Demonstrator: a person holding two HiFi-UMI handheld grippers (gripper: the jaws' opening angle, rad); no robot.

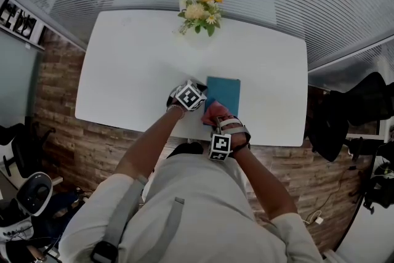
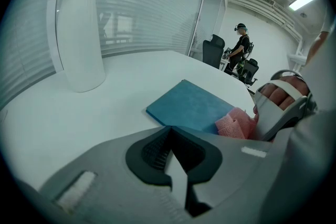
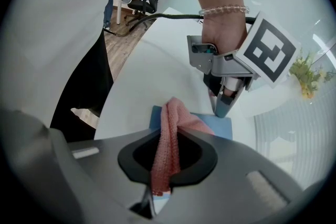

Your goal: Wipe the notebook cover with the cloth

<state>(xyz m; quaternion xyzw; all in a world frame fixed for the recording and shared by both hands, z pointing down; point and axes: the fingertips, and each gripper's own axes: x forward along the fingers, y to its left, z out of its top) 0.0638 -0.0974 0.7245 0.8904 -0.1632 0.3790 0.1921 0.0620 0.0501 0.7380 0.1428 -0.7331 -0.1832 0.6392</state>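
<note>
Two grippers are in my hands, and both are closed. My right gripper [image 3: 167, 162] has its jaws clamped on the pink cloth [image 3: 169, 118]. The cloth is a knitted strip that runs up between the jaws and spills over their tips onto the near end of the blue notebook [image 3: 222, 124]. My left gripper [image 3: 223, 108] has its jaws drawn together with nothing between them. Its pointed tips come down at the notebook's edge, on the side away from the cloth. I cannot tell whether they press on the cover or only touch it. Its marker cube [image 3: 273, 50] sits just above my hand, and a bead bracelet [image 3: 223, 9] circles that wrist.

From above, the two grippers meet at the notebook's near left corner, the left one beside it and the right one at its near end. The notebook lies flat and closed on the white table [image 1: 135, 71], close to the edge where I stand and a little right of the middle. Most of its cover is bare, and the cloth covers only the near end.

Well apart from it, at the table's far edge, a tall white vase [image 2: 79, 34] holds yellow and white flowers [image 1: 200, 9]. Behind the table run frosted glass walls. Past them the left gripper view shows office chairs [image 2: 214, 50] and a person [image 2: 241, 44] standing in the distance.
</note>
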